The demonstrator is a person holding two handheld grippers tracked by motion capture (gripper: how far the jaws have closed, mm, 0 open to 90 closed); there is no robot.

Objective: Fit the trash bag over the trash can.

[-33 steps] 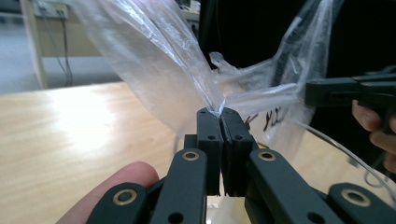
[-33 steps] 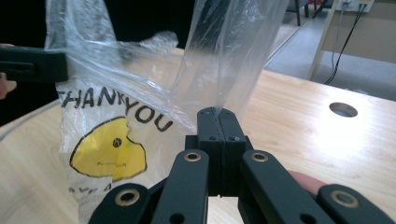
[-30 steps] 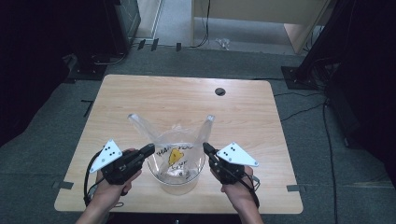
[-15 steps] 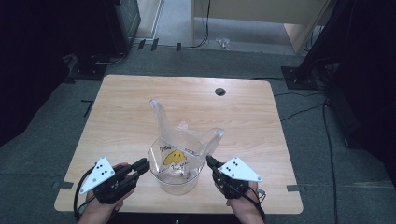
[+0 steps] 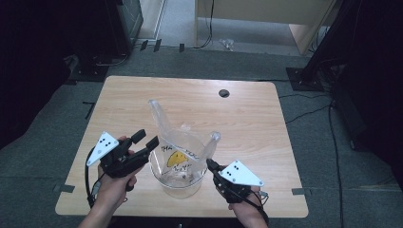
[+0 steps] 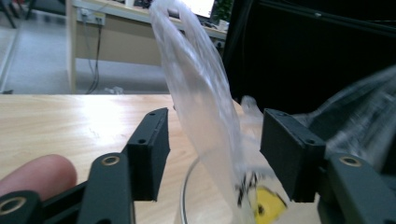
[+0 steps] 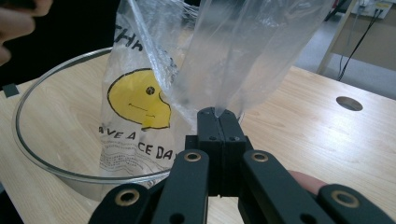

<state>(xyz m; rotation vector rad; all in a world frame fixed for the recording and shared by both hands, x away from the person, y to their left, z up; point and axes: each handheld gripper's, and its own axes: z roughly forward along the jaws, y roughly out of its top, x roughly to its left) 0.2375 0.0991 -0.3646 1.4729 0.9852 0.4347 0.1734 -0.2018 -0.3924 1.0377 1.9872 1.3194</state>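
Two grippers flank a glass bowl (image 5: 179,178) near the front edge of the table (image 5: 256,118), and a clear plastic bag (image 5: 183,147) with a yellow smiley face stands in the bowl, its two handles sticking up. Left gripper (image 5: 145,142) has just been opening; its jaws stand apart around the left handle (image 6: 201,93), pads clear of the film. Right gripper (image 7: 218,114) is clamped tight on the right handle (image 7: 247,51).
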